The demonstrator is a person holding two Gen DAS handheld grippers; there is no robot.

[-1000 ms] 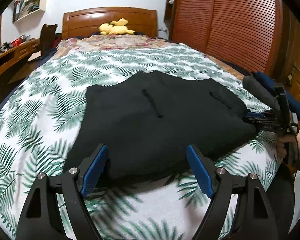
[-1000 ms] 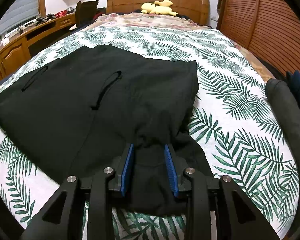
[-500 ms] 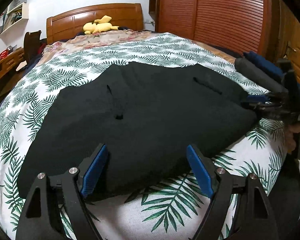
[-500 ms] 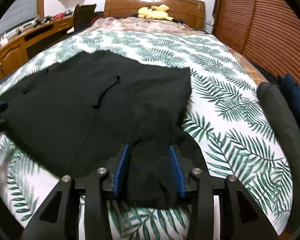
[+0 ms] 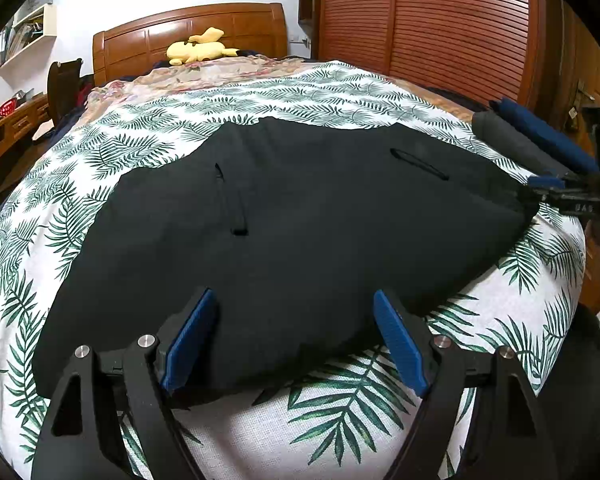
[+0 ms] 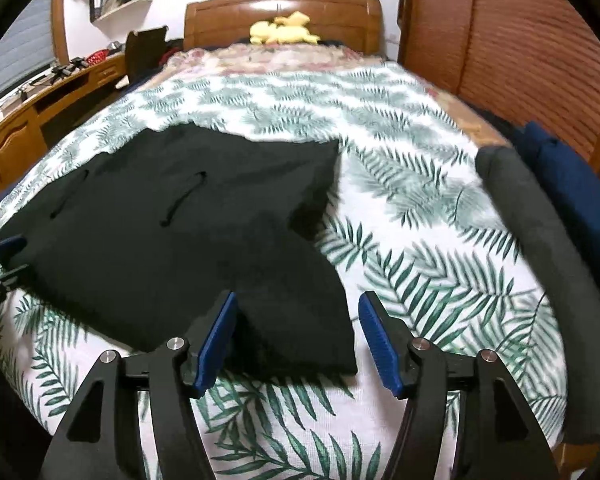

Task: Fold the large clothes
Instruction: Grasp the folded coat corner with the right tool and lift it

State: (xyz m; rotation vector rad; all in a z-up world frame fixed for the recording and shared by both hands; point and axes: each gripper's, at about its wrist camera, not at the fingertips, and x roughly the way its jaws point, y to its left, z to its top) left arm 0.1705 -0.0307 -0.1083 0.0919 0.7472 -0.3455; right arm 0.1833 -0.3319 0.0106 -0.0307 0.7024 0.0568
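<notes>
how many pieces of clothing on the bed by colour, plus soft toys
black garment: 1
dark grey folded item: 1
navy blue folded item: 1
yellow soft toy: 1
total: 4

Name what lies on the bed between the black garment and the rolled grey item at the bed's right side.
In the right wrist view, only bare leaf-print bedspread lies between the black garment and the rolled grey item; nothing else sits there.
</notes>
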